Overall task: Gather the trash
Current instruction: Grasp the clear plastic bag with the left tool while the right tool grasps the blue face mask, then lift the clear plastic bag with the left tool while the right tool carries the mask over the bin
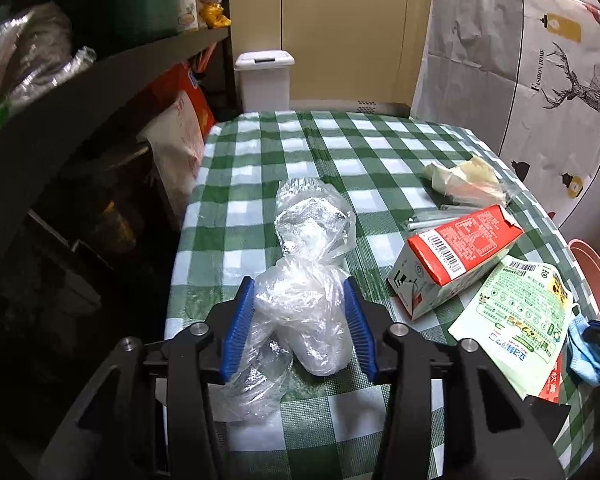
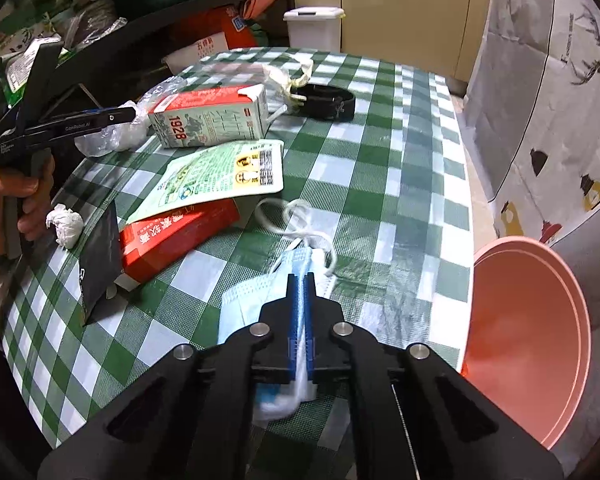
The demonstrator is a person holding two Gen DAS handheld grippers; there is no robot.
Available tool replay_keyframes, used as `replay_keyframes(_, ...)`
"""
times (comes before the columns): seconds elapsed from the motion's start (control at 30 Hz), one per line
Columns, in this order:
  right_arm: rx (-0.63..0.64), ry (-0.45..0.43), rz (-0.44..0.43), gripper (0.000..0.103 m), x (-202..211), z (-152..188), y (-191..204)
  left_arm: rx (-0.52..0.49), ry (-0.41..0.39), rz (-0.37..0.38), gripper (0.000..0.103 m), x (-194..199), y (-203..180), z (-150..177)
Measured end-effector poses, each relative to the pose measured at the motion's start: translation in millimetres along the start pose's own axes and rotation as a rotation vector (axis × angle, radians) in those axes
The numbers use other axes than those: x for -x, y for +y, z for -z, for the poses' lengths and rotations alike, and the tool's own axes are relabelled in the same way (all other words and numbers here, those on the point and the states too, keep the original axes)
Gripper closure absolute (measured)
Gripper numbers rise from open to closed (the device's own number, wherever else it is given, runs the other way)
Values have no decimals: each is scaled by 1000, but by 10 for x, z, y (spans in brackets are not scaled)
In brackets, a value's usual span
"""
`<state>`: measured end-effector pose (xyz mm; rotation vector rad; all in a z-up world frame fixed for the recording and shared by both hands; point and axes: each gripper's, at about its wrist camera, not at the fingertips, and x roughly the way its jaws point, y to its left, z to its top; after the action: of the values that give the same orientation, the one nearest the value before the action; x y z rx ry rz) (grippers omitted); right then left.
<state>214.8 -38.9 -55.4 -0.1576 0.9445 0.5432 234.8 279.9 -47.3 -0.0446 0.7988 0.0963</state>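
The right claw (image 2: 300, 280) is clamped on a blue face mask (image 2: 252, 300), its blue pads pressed together with the mask's fabric pinched between them; the mask's ear loops (image 2: 300, 220) trail just ahead of the tips on the green-checked tabletop (image 2: 380, 140). To this claw's right the tabletop edge lies near, and a pink bin (image 2: 540, 340) stands just past that edge with its mouth open. Ahead and to the right the cloth is bare. To its left lie a red box (image 2: 172, 240) with a pale green pouch (image 2: 220, 180) over it, a black packet (image 2: 100, 268) and a crumpled white tissue (image 2: 66, 224); further ahead lie a milk carton (image 2: 208, 116) on its side and a black band (image 2: 324, 100).

The left claw (image 1: 300, 316) has its blue pads apart on either side of a crumpled clear plastic bag (image 1: 300, 280). Whether the pads press on the film cannot be told. The bag stretches ahead of the tips. To this claw's left the tabletop edge is near, with dark shelves (image 1: 100, 80) beyond it. To its right the milk carton (image 1: 452, 256) and green pouch (image 1: 516, 312) crowd close, and a yellowish wrapper (image 1: 460, 180) lies ahead of them. Far ahead, beyond the tabletop's far edge, stands a white lidded bin (image 1: 264, 80).
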Motion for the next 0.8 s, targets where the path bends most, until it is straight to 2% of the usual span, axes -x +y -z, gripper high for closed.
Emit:
replay_keyframes(0.37,13,-139,41,101,425,-45,-31,29,-90,-20,60,456,9,-95)
replay_keyframes(0.8,-17,-305,97,101,901,-84,-61,29,-181,43,60,1065,-277,-116)
